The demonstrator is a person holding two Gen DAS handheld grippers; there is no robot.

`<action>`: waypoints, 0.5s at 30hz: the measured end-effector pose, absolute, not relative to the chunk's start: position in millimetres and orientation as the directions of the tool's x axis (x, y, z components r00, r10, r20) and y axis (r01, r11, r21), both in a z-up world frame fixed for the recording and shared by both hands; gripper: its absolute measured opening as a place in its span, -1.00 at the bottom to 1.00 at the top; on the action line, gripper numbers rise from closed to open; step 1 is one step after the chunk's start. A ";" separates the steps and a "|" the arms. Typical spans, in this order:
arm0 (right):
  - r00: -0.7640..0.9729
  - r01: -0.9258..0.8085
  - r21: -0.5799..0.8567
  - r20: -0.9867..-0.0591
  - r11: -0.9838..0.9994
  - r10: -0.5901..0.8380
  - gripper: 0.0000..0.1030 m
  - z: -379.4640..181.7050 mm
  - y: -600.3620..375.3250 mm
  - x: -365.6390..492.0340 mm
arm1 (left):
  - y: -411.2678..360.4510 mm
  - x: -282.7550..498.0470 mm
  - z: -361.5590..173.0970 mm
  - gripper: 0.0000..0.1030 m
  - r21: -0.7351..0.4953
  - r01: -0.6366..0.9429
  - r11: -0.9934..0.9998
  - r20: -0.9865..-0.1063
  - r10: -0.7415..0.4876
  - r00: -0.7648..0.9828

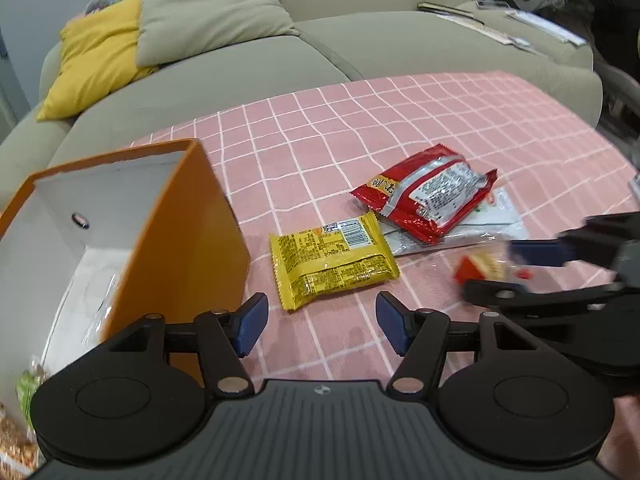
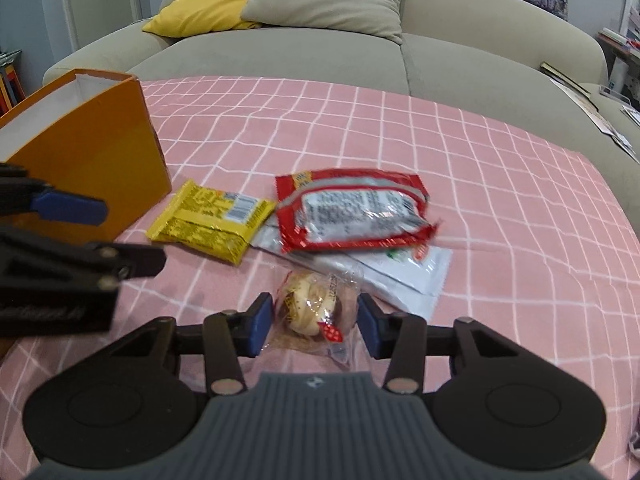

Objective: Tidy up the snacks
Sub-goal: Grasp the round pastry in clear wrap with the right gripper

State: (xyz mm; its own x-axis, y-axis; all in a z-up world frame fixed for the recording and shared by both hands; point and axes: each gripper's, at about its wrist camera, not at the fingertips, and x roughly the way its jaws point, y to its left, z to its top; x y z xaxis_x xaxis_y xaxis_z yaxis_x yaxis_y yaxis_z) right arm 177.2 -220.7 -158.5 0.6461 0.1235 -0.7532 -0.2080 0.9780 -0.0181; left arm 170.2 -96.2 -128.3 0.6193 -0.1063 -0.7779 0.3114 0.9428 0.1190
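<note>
Step in hand, my read: grabbing the next snack for the orange box (image 2: 86, 152).

Right hand-held gripper (image 2: 316, 322) sits low over the pink checked cloth (image 2: 480, 184), w/ a small clear-wrapped pastry (image 2: 316, 308) between its blue pads. Pads are right at the wrapper's sides; left pad looks touching, right one at the wrapper edge. Can't tell if it's a firm clamp yet, so not calling it held. No lift visible, pastry looks to rest on the cloth.

Left hand-held gripper (image 1: 322, 322) is apart, nothing in it, hovering over bare cloth just short of the yellow packet (image 1: 334, 260), w/ the box close on its left.

Other snacks: red packet (image 2: 352, 212) lies partly on a white packet (image 2: 404, 276), both just beyond the pastry. Yellow packet sits beside the box's near corner. Box already has some snacks at the bottom, seen in left wrist view.

Next move prob needs: finish squeezing the pastry gently (soft, crinkly wrap, could slip), lift, carry left to the box opening w/o bumping the left hand-held gripper, which is in that path.
</note>
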 end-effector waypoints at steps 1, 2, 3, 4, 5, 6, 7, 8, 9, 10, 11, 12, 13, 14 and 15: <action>0.643 -0.208 -0.019 -0.756 0.978 0.122 -0.15 -158.5 -223.2 175.0 | -99.4 172.7 -133.4 0.42 0.137 0.318 0.938 -0.779 -0.096 0.620; 0.642 -0.207 -0.018 -0.757 0.978 0.122 -0.15 -158.4 -225.4 173.2 | -102.0 174.8 -138.1 0.42 0.155 0.326 0.933 -0.780 -0.087 0.620; 0.643 -0.205 -0.017 -0.756 0.979 0.122 -0.15 -158.4 -227.4 171.5 | -104.0 176.7 -142.8 0.42 0.174 0.333 0.927 -0.782 -0.076 0.619; 0.642 -0.203 -0.014 -0.757 0.979 0.122 -0.15 -158.4 -228.9 170.3 | -105.8 179.3 -147.3 0.42 0.194 0.336 0.922 -0.785 -0.060 0.617; 0.641 -0.201 -0.010 -0.758 0.980 0.124 -0.14 -158.6 -230.0 169.6 | -106.8 181.4 -150.7 0.42 0.205 0.337 0.919 -0.787 -0.050 0.615; 0.640 -0.198 -0.005 -0.758 0.980 0.125 -0.14 -158.7 -231.0 169.2 | -107.3 183.3 -153.2 0.42 0.206 0.341 0.917 -0.790 -0.050 0.611; 0.638 -0.195 0.000 -0.760 0.981 0.127 -0.14 -158.8 -231.4 169.2 | -107.9 185.5 -155.3 0.42 0.205 0.342 0.917 -0.792 -0.050 0.608; 0.635 -0.192 0.005 -0.762 0.981 0.128 -0.14 -159.2 -232.1 169.1 | -108.5 187.0 -156.6 0.42 0.205 0.344 0.916 -0.794 -0.050 0.606; 0.632 -0.190 0.010 -0.764 0.982 0.130 -0.14 -159.8 -232.3 169.2 | -108.8 188.8 -157.3 0.41 0.202 0.347 0.916 -0.795 -0.054 0.605; 0.629 -0.187 0.014 -0.766 0.982 0.130 -0.14 -160.9 -232.6 169.2 | -108.3 190.3 -157.2 0.35 0.192 0.348 0.918 -0.793 -0.064 0.606; 0.625 -0.184 0.015 -0.770 0.983 0.128 -0.16 -162.4 -232.8 169.2 | -107.5 192.2 -157.4 0.28 0.183 0.347 0.920 -0.794 -0.070 0.604; 0.622 -0.179 0.015 -0.773 0.984 0.125 -0.16 -163.8 -233.0 168.8 | -105.9 194.2 -157.4 0.21 0.170 0.345 0.923 -0.795 -0.078 0.601; 0.619 -0.176 0.016 -0.776 0.984 0.124 -0.16 -165.3 -233.4 168.6 | -104.8 196.0 -157.3 0.02 0.157 0.343 0.926 -0.798 -0.086 0.597; 0.616 -0.173 0.018 -0.778 0.985 0.122 -0.16 -166.5 -233.7 168.0 | -103.8 197.6 -156.9 -0.22 0.143 0.342 0.929 -0.801 -0.094 0.591; 0.616 -0.171 0.018 -0.778 0.985 0.121 -0.16 -167.4 -234.0 167.5 | -103.5 198.3 -156.7 -0.32 0.132 0.343 0.930 -0.803 -0.102 0.586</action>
